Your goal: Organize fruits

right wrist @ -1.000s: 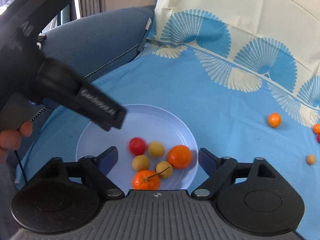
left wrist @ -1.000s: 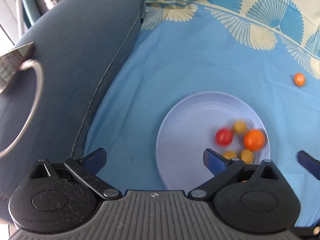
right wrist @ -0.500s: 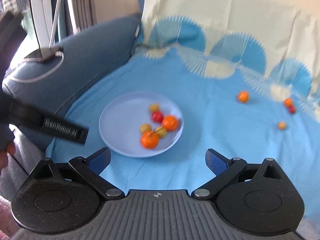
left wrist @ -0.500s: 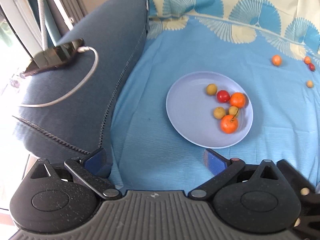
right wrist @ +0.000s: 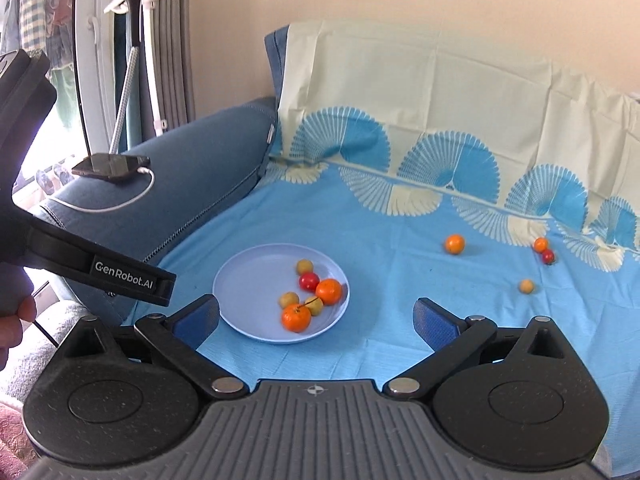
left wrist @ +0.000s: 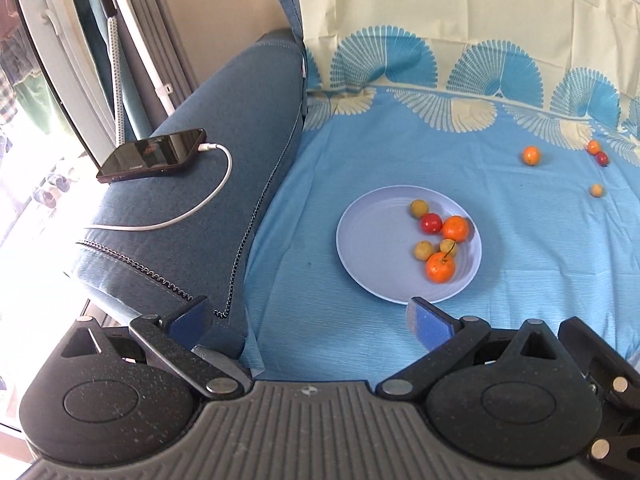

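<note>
A pale blue plate (left wrist: 368,240) lies on the blue patterned cloth. It holds two oranges, one with a stem (left wrist: 440,267), a red fruit (left wrist: 431,223) and three small yellow fruits. Loose on the cloth at the far right are an orange (left wrist: 531,155), a small orange and red pair (left wrist: 593,146) and a yellow fruit (left wrist: 596,190). My left gripper (left wrist: 306,312) hangs open and empty, well short of the plate. My right gripper (right wrist: 316,310) is wide open and empty, above the plate's (right wrist: 248,284) near rim. The loose orange (right wrist: 455,244) lies beyond it.
A dark blue sofa armrest (left wrist: 220,140) rises left of the cloth, bearing a phone (left wrist: 152,155) on a white cable (left wrist: 200,204). A stand (right wrist: 132,20) and curtains are behind it. A cream sheet covers the backrest (right wrist: 440,92). A hand (right wrist: 12,320) shows at the left edge.
Both grippers have drawn back and up from the plate, which now looks smaller and farther. The armrest, phone and loose fruits have come into view. The right jaws widened slightly.
</note>
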